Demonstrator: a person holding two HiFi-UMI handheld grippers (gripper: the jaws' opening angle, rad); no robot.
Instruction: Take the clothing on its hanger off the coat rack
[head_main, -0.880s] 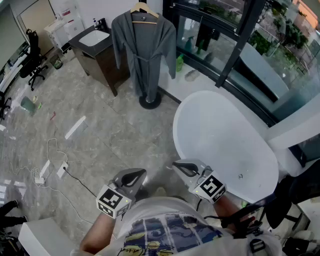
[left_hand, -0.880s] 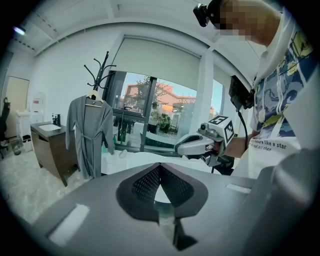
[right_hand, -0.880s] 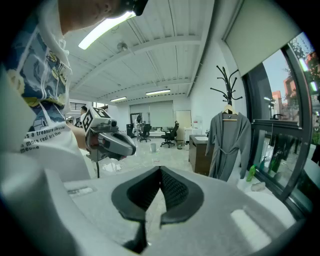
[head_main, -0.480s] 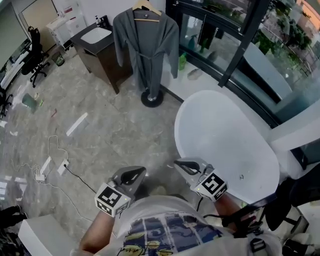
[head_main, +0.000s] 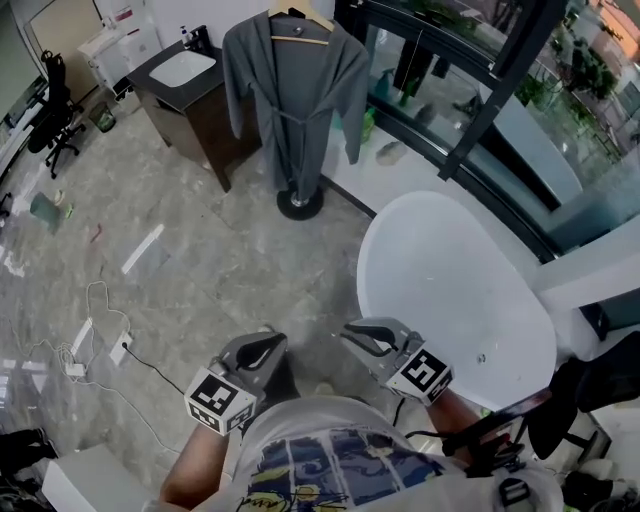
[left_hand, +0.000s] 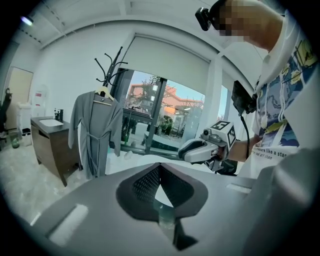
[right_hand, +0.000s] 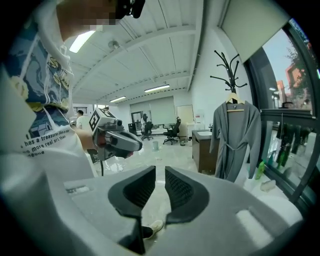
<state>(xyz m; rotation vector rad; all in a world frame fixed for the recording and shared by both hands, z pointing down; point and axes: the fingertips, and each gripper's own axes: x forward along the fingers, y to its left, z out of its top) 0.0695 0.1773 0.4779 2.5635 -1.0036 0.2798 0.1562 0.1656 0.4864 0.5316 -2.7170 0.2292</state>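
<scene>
A grey robe (head_main: 295, 90) hangs on a wooden hanger (head_main: 300, 15) from the coat rack, whose round base (head_main: 299, 205) stands on the floor far ahead. Both grippers are held close to the person's body, well short of the rack. My left gripper (head_main: 262, 350) is shut with nothing in it, its tips meeting (left_hand: 159, 167). My right gripper (head_main: 365, 335) is empty, and a narrow gap shows between its pads (right_hand: 160, 172). The robe (left_hand: 95, 135) and the black rack (left_hand: 112, 65) show at left in the left gripper view. In the right gripper view the robe (right_hand: 235, 140) shows at right.
A white bathtub (head_main: 450, 290) lies to the right, close to my right gripper. A dark vanity with a sink (head_main: 185, 75) stands left of the rack. Glass walls (head_main: 470, 90) run behind it. Cables and a power strip (head_main: 100, 340) lie on the marble floor at left.
The head view has shifted slightly, so the rack and bathtub sit a little differently in frame. Both grippers stay near the body with the same jaw positions.
</scene>
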